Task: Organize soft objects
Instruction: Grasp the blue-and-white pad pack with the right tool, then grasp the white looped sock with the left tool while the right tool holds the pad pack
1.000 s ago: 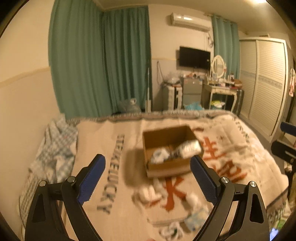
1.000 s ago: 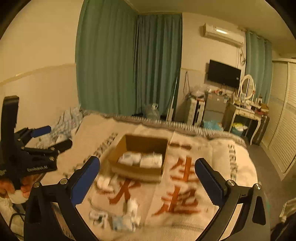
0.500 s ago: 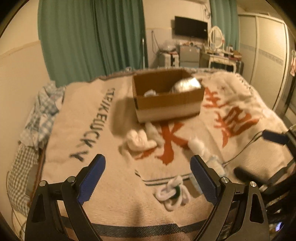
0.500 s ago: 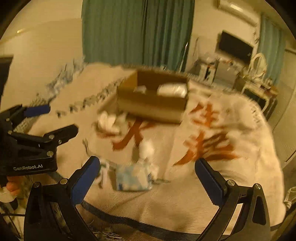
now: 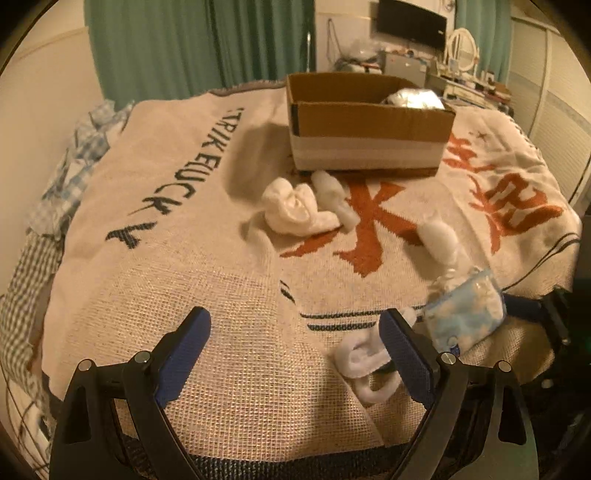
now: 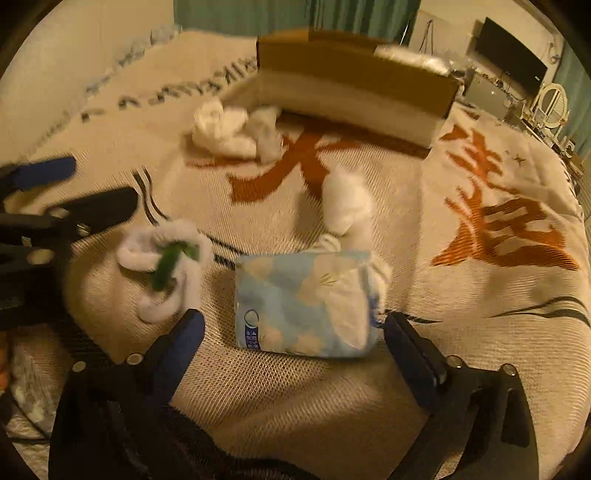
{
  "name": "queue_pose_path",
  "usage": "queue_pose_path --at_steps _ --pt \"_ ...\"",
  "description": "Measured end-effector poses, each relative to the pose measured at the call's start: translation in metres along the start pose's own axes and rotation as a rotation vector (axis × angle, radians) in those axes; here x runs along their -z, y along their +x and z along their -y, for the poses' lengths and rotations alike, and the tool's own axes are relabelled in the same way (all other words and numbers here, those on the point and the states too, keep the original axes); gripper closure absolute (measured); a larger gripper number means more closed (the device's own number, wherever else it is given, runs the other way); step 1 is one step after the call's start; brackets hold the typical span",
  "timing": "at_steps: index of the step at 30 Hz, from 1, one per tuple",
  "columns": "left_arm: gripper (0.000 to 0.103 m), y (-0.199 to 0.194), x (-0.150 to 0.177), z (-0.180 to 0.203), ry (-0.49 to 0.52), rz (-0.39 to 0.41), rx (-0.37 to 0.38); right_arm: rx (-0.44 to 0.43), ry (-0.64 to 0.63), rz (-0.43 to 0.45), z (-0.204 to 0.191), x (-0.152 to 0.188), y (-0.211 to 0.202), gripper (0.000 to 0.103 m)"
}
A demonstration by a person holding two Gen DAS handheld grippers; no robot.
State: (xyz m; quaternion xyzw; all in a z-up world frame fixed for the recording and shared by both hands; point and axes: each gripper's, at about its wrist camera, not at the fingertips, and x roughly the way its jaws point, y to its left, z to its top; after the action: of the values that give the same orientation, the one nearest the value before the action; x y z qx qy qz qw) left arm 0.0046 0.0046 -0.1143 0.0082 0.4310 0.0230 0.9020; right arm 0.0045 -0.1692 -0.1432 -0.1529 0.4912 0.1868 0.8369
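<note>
A cardboard box (image 5: 369, 125) stands on the blanket-covered bed (image 5: 207, 280), with a shiny soft packet (image 5: 413, 99) inside. In front of it lie white socks (image 5: 295, 208), a white fluffy bundle (image 5: 439, 236), a white and green sock loop (image 6: 166, 262) and a blue flowered tissue pack (image 6: 304, 302). My right gripper (image 6: 293, 343) is open, its fingers on either side of the tissue pack's near end. My left gripper (image 5: 295, 349) is open and empty low over the blanket, the sock loop (image 5: 364, 363) by its right finger.
A checked cloth (image 5: 55, 177) lies at the bed's left edge by the wall. Green curtains (image 5: 192, 44), a TV (image 5: 410, 22), a dressing table (image 5: 465, 74) and a wardrobe (image 5: 554, 92) stand beyond the bed. A black cable (image 5: 546, 258) runs over the bed's right side.
Both grippers have dropped and moved in toward the items at the bed's near edge. The right gripper now straddles the tissue pack. Both stay open.
</note>
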Motion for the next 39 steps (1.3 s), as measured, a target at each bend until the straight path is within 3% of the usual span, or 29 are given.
queue_pose_path --at_steps 2,3,4,10,12,16,19,27,30,32,39 --pt "0.01 0.001 0.001 0.003 0.012 -0.007 0.006 0.024 -0.014 -0.024 -0.003 0.002 0.006 0.016" --pt "0.01 0.001 0.001 0.004 0.015 -0.008 0.01 0.031 -0.017 -0.026 -0.003 0.003 0.007 0.026" --pt "0.01 0.001 0.001 0.005 0.019 -0.009 0.017 0.034 -0.012 -0.024 -0.002 0.004 0.006 0.03" --pt "0.012 -0.001 0.002 0.01 0.021 -0.013 0.077 -0.046 0.095 0.078 0.023 0.002 -0.028 0.031" --pt "0.012 0.004 0.002 0.014 0.032 -0.037 0.069 -0.004 0.092 0.091 0.028 -0.001 -0.035 0.031" --pt "0.012 0.012 0.006 0.024 0.066 -0.055 0.066 -0.01 0.14 0.116 0.045 -0.004 -0.046 0.031" --pt "0.021 0.017 0.009 0.031 0.088 -0.076 0.1 0.041 0.137 0.128 0.052 -0.004 -0.05 0.031" --pt "0.024 0.037 0.019 0.056 0.175 -0.148 0.144 0.017 0.155 0.118 0.063 0.0 -0.041 0.031" --pt "0.031 0.042 0.021 0.057 0.183 -0.162 0.12 0.015 0.153 0.114 0.063 0.0 -0.039 0.031" --pt "0.049 0.04 0.02 0.056 0.177 -0.158 0.136 0.016 0.152 0.113 0.063 0.001 -0.038 0.031" --pt "0.054 0.03 0.021 0.053 0.166 -0.152 0.164 0.021 0.148 0.137 0.06 0.003 -0.046 0.031"
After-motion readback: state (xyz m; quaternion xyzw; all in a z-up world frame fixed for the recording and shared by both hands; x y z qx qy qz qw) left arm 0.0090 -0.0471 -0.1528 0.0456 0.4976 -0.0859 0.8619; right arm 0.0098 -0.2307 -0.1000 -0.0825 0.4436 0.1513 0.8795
